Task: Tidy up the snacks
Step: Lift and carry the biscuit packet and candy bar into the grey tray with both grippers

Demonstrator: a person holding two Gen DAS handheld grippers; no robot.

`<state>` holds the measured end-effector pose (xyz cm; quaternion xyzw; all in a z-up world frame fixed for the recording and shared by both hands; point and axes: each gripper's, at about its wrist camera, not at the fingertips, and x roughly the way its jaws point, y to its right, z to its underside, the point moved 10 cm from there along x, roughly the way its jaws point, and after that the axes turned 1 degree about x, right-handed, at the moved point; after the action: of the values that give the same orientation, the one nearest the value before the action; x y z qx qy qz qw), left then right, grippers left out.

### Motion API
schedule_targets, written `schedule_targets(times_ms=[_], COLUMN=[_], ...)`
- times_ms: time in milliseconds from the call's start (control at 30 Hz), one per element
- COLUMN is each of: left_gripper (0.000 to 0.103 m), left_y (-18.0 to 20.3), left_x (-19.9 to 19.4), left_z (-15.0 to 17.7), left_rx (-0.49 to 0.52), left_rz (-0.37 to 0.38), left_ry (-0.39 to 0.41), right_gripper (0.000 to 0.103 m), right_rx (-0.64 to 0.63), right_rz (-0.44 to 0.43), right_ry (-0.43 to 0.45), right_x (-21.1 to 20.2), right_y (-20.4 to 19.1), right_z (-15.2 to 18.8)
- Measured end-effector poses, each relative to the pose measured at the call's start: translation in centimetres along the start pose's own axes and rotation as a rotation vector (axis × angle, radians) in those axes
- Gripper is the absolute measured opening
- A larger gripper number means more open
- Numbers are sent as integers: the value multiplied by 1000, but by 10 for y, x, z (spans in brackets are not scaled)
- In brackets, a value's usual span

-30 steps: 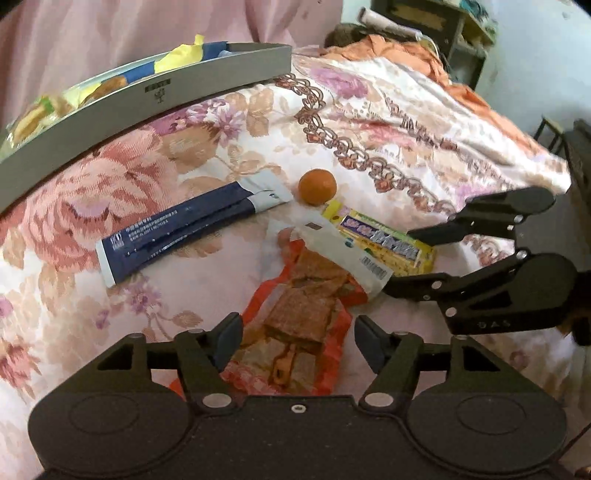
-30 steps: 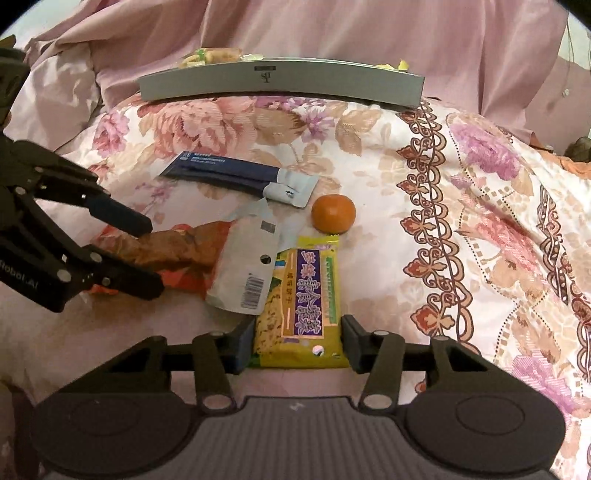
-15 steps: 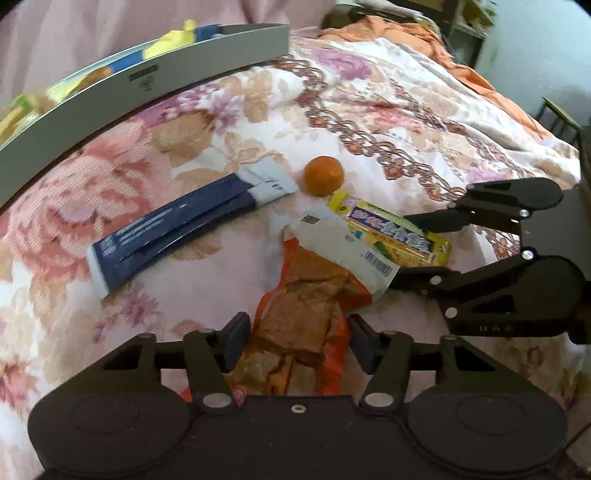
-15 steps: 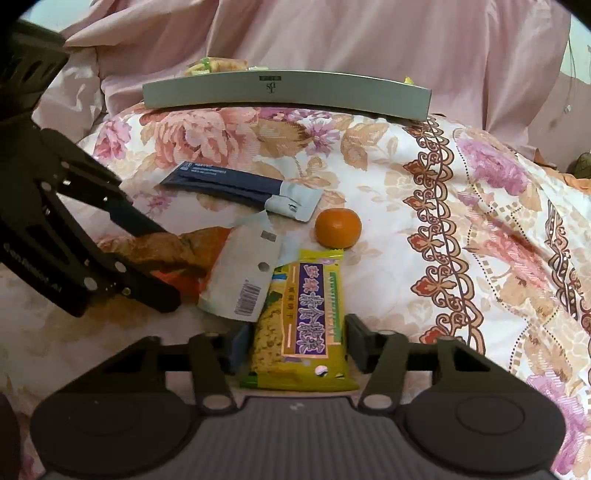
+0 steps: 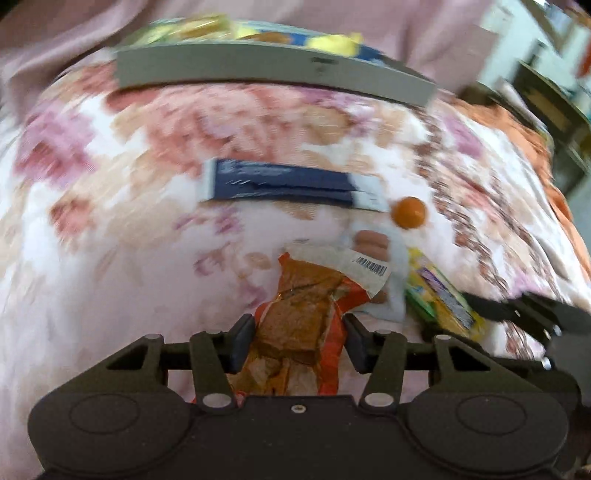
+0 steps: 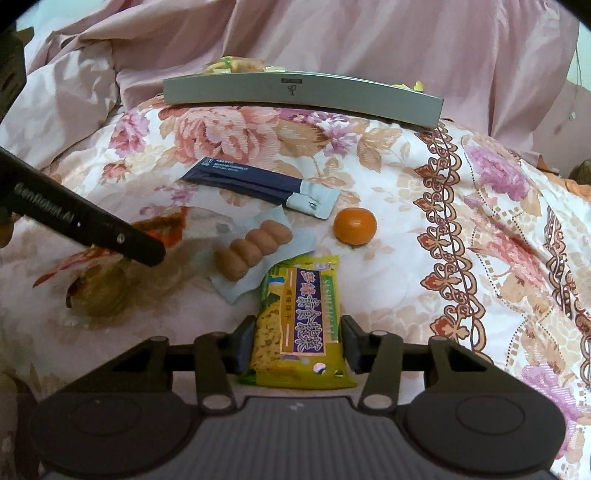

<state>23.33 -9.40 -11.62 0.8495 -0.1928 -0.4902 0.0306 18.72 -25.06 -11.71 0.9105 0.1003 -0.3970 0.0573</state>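
Note:
My left gripper (image 5: 298, 339) is shut on an orange packet of brown crackers (image 5: 301, 317) and holds it off the bedspread. My right gripper (image 6: 297, 345) is shut on a yellow-green snack packet (image 6: 301, 321). A clear packet of small sausages (image 6: 255, 249) lies uncovered between them; it also shows in the left wrist view (image 5: 371, 240). A dark blue sachet (image 6: 255, 184) and a small orange (image 6: 354, 226) lie beyond. The grey tray (image 6: 303, 94) with several snacks stands at the far side; it also shows in the left wrist view (image 5: 273, 72).
Everything lies on a floral bedspread (image 6: 424, 258). Pink fabric (image 6: 332, 33) is bunched behind the tray. The left gripper's arm (image 6: 81, 221) crosses the left of the right wrist view. Furniture (image 5: 554, 103) stands off the bed's right side.
My left gripper has closed on the cracker packet, lifted it and swung to face the tray, uncovering the sausage packet. My right gripper has closed on the yellow-green packet.

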Motion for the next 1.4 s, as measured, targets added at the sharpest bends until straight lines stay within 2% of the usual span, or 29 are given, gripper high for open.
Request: schedule_targets(times_ms=[233, 400, 533, 667, 933, 1400], left_gripper=[52, 52, 52, 51, 51, 51], left_y=[-3, 0, 4, 10, 20, 28], left_x=[-10, -14, -19, -20, -30, -48], left_z=[6, 6, 6, 10, 14, 1], left_rx=[-51, -50, -56, -53, -3, 23], left_rz=[-52, -86, -103, -115, -139, -161], left_ry=[29, 63, 93, 102, 139, 216], right_gripper=[53, 58, 52, 52, 52, 52], right_rx=[-151, -57, -3, -55, -343, -344], right_rz=[81, 24, -5, 37, 205, 279], right_ry=[-4, 11, 20, 12, 78, 223], right_x=[-7, 1, 6, -1, -20, -43], right_y=[-11, -4, -1, -8, -29, -20], right_z=[5, 3, 2, 5, 9, -14])
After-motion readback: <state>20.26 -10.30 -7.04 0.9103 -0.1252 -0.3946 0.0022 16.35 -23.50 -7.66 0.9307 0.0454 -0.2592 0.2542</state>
